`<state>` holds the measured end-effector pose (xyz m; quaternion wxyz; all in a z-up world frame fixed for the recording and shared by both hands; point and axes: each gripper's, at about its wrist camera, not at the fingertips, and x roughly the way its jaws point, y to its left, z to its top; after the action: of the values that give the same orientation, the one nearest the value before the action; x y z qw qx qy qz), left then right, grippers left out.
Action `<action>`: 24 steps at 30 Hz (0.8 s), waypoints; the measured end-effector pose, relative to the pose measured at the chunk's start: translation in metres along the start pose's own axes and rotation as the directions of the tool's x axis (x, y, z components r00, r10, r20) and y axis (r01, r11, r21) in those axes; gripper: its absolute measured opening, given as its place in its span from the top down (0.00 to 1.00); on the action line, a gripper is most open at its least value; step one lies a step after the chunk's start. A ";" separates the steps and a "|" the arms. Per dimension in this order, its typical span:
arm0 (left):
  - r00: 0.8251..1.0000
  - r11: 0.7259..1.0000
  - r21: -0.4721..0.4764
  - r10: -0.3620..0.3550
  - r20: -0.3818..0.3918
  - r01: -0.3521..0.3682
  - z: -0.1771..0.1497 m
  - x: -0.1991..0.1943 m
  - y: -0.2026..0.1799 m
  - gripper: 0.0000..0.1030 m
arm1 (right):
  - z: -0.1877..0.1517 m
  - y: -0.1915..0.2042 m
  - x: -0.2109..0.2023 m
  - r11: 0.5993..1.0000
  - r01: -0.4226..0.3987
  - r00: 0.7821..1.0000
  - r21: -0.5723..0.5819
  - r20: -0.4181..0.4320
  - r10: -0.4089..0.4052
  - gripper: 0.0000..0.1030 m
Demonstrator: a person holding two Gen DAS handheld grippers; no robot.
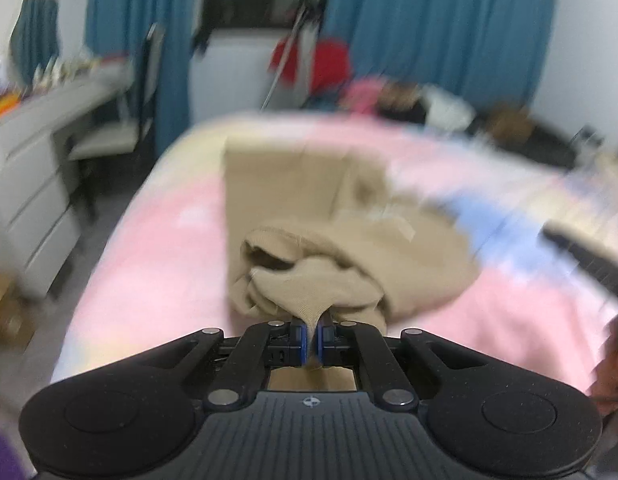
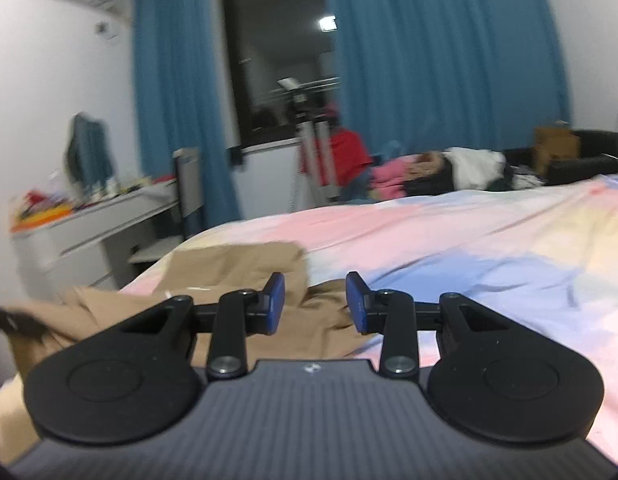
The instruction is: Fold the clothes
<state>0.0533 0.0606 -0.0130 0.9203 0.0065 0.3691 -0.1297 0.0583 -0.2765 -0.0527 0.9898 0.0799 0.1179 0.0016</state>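
Note:
A tan garment (image 1: 309, 216) lies partly folded on the pastel pink and blue bedspread (image 1: 149, 264). My left gripper (image 1: 313, 334) is shut on a pinched edge of the tan garment and holds it bunched up above the bed. In the right wrist view my right gripper (image 2: 315, 302) is open and empty, low over the garment (image 2: 245, 268) near its right edge. The right gripper's body shows as a dark blur at the right edge of the left wrist view (image 1: 589, 256).
A pile of mixed clothes (image 2: 441, 172) lies at the far end of the bed (image 2: 469, 232). A white desk (image 2: 89, 224) with clutter and a chair (image 2: 189, 192) stand to the left. Blue curtains (image 2: 429, 60) and a dark window are behind.

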 end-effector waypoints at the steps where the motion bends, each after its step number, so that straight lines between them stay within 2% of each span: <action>1: 1.000 0.999 -0.030 0.017 -0.020 -0.017 -0.004 0.003 0.001 0.95 | -0.003 0.006 0.001 1.000 -0.024 1.000 -0.015 -0.015 0.024 0.64; 3: 0.998 0.993 -0.110 0.041 -0.040 -0.045 -0.006 0.002 -0.001 0.93 | -0.009 0.016 0.001 0.997 -0.068 0.997 -0.044 -0.045 0.066 0.64; 6: 0.999 0.978 -0.203 0.048 -0.008 -0.049 -0.007 -0.019 -0.002 0.78 | -0.018 0.026 -0.003 0.990 -0.113 0.991 -0.083 -0.075 0.107 0.64; 7: 0.999 0.975 -0.218 0.054 0.009 -0.050 -0.004 -0.025 -0.006 0.76 | -0.020 0.028 -0.003 0.988 -0.128 0.989 -0.087 -0.088 0.120 0.64; 8: 0.998 0.973 -0.225 0.061 0.029 -0.053 0.000 -0.031 -0.011 0.74 | -0.022 0.030 -0.003 0.986 -0.141 0.986 -0.090 -0.100 0.132 0.64; 10: 0.994 0.970 -0.235 0.077 0.075 -0.057 0.008 -0.043 -0.020 0.59 | -0.025 0.037 -0.002 0.981 -0.166 0.981 -0.105 -0.118 0.153 0.64; 14: 0.977 0.971 -0.228 0.112 0.180 -0.069 0.019 -0.051 -0.031 0.50 | -0.036 0.050 0.005 0.964 -0.229 0.963 -0.134 -0.177 0.204 0.63; 16: 0.966 0.974 -0.220 0.115 0.234 -0.063 0.018 -0.054 -0.033 0.39 | -0.043 0.059 0.009 0.954 -0.257 0.952 -0.155 -0.209 0.223 0.63; 18: 0.960 0.974 -0.219 0.111 0.259 -0.054 0.012 -0.050 -0.030 0.38 | -0.049 0.067 0.011 0.942 -0.281 0.943 -0.185 -0.236 0.236 0.61; 21: 0.966 0.970 -0.239 0.101 0.236 -0.042 0.001 -0.040 -0.015 0.38 | -0.056 0.080 0.022 0.926 -0.311 0.931 -0.214 -0.263 0.253 0.55; 24: 0.973 0.962 -0.273 0.088 0.211 -0.028 -0.006 -0.026 0.005 0.38 | -0.062 0.094 0.036 0.909 -0.340 0.920 -0.241 -0.286 0.268 0.55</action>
<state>0.0319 0.0718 -0.0004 0.9515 -0.1214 0.2781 -0.0512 0.0806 -0.1729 -0.1054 0.9558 -0.0473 0.2245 0.1837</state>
